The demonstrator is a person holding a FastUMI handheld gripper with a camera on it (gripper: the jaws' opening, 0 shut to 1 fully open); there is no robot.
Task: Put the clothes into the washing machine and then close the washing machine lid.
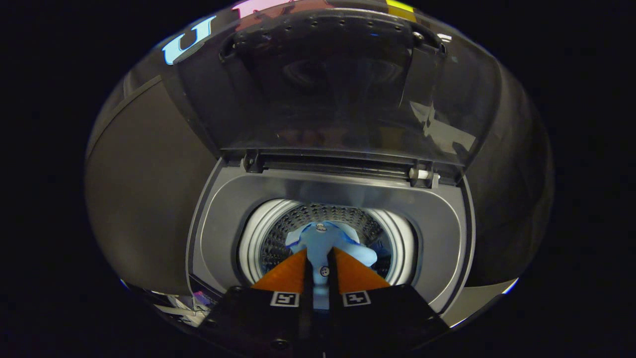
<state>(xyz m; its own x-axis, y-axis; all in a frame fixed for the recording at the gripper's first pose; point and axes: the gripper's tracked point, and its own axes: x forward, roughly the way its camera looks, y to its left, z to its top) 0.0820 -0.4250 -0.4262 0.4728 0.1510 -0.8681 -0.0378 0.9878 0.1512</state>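
A top-loading washing machine (223, 219) stands with its drum (278, 233) below my fingers. My gripper (320, 259) is shut on a light blue buttoned garment (320, 241), which is pinched in the narrow gap between the two fingers. The cloth hangs ahead of the fingertips over the drum's mouth, with one button between the fingers and another further out. The dark see-through lid (323, 99) stands raised upright behind the opening, on its hinges (420, 174). What lies at the drum's bottom is hidden by the garment.
A grey rim surrounds the round drum mouth, and the white inner ring (253, 238) lines it. Dark booth walls (144, 189) stand to either side of the machine. A bit of floor shows at the machine's lower left corner.
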